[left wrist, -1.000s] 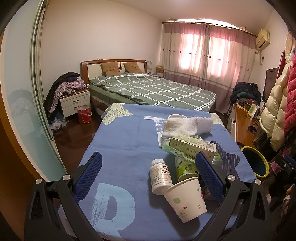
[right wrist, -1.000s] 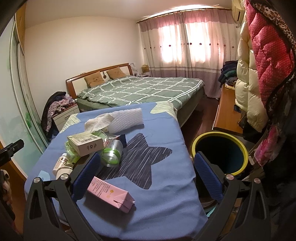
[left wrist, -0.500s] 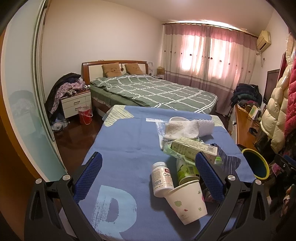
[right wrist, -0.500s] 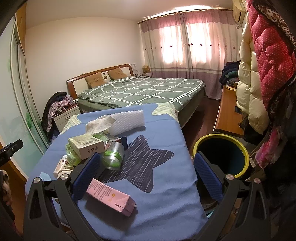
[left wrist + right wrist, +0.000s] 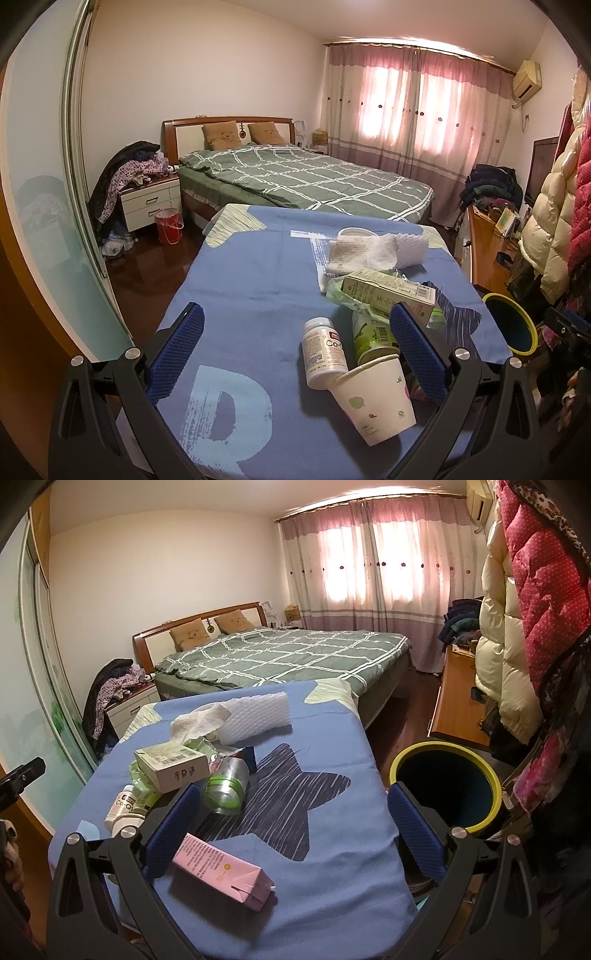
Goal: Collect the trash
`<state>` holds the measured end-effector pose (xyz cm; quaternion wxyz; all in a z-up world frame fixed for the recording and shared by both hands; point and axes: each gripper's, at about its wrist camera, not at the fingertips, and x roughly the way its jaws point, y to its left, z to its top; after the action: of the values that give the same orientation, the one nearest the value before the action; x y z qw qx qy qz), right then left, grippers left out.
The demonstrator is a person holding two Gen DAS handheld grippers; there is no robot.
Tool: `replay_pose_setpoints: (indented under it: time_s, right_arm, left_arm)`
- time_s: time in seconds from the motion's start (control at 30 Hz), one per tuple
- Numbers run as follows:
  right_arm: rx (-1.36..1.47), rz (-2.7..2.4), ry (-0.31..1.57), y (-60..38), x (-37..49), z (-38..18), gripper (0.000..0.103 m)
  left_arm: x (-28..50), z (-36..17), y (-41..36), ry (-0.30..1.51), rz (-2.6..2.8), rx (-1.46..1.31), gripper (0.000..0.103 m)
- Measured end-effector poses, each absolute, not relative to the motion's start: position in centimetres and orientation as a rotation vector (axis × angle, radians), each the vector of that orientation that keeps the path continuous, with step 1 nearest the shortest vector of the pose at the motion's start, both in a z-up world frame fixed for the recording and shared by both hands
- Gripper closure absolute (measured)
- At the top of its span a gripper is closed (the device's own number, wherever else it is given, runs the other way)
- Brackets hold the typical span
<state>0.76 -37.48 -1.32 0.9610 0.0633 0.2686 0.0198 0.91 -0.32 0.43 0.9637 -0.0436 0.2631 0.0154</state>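
Trash lies on a blue-covered table (image 5: 240, 280) (image 5: 332, 738): a paper cup (image 5: 376, 398) on its side, a white pill bottle (image 5: 323, 347) (image 5: 120, 806), a green can (image 5: 371, 330), a green carton (image 5: 388, 291) (image 5: 171, 768), crumpled tissue (image 5: 365, 249) (image 5: 201, 722), white foam (image 5: 255, 714), a clear cup (image 5: 227, 786) and a pink carton (image 5: 225, 867). My left gripper (image 5: 295, 343) is open above the table's near edge, the cup and bottle between its fingers, untouched. My right gripper (image 5: 293, 830) is open over the star print; its left finger overlaps the pink carton's end. A yellow-rimmed bin (image 5: 445, 782) (image 5: 511, 321) stands right of the table.
A bed (image 5: 306, 177) with a green checked cover lies beyond the table. A nightstand (image 5: 147, 199) piled with clothes and a red bucket (image 5: 168, 225) stand left of it. Coats (image 5: 535, 627) hang on the right above a wooden desk (image 5: 458, 698). A glass sliding door (image 5: 44, 184) runs along the left.
Both grippers have drifted slightly; the table and trash shift a little in each view. Nothing was gripped or moved.
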Motion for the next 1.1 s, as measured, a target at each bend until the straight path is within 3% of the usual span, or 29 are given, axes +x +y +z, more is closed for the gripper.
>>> replay_pose_setpoints:
  time_s: [0.63,1.1]
  right_arm:
    - [0.131,0.037,0.559,-37.5,1.6,-1.8,0.006]
    - [0.091,0.13,0.593,-34.6,9.2,-2.3,0.006]
  left_arm:
    - [1.5,-0.4,-1.0,0.554,0.013,-0.077,0.004]
    - [6.9,-1.8,-0.2,0.58,0.052,-0.088,0.004]
